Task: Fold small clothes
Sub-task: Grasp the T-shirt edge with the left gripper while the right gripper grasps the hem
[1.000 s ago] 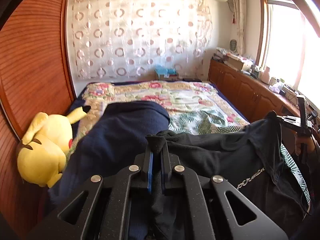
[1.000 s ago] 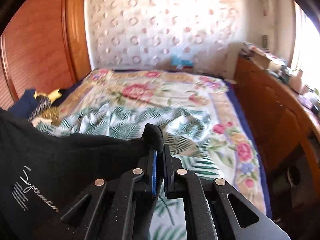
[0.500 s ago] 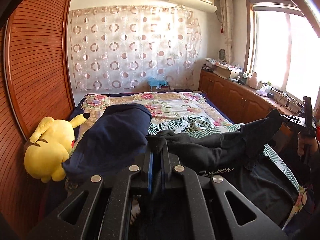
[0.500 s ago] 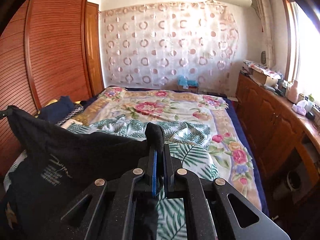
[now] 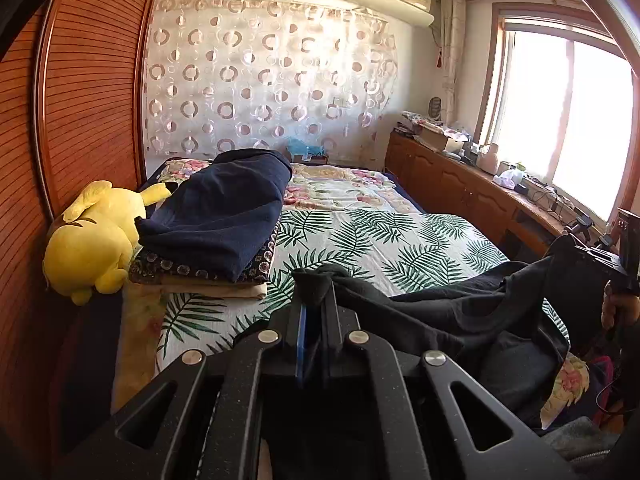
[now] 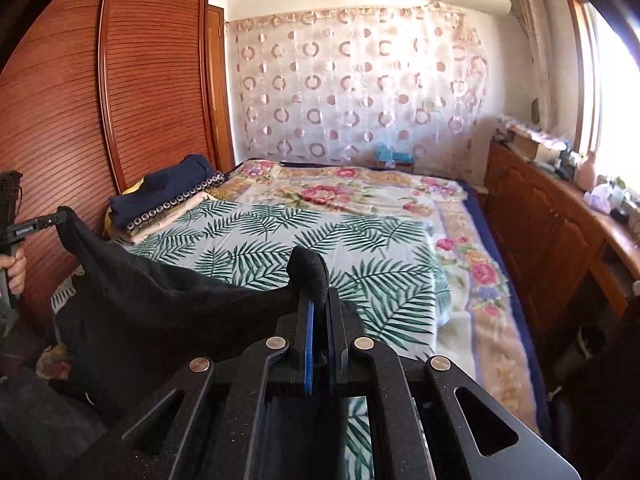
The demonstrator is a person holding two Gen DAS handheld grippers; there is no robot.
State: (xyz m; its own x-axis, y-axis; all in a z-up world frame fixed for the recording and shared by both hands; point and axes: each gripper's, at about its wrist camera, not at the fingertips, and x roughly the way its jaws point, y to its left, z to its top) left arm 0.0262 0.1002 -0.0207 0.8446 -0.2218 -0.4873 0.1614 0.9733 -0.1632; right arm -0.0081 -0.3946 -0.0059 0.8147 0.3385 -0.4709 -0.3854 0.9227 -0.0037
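1. Two tongs: left tongs (image 5: 316, 312) pinched tight on one corner of the black cloth (image 5: 452, 312), right tongs (image 6: 318, 312) pinched tight on another corner.
2. One black cloth, stretched between both tongs, hanging over the near edge of the bed (image 5: 392, 240).
3. One pile of folded clothes (image 5: 216, 224) on the bed.
4. One yellow plush toy (image 5: 92, 240) beside the pile.

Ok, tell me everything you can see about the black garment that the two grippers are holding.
The black garment is soft, matte knit fabric, unfolded and sagging between two pinched points. The left gripper is shut on one bunched corner, the right gripper on another, so it hangs stretched at the near edge of the bed, partly draped over the leaf-print sheet. Its lower part drops out of sight; no print is visible now.
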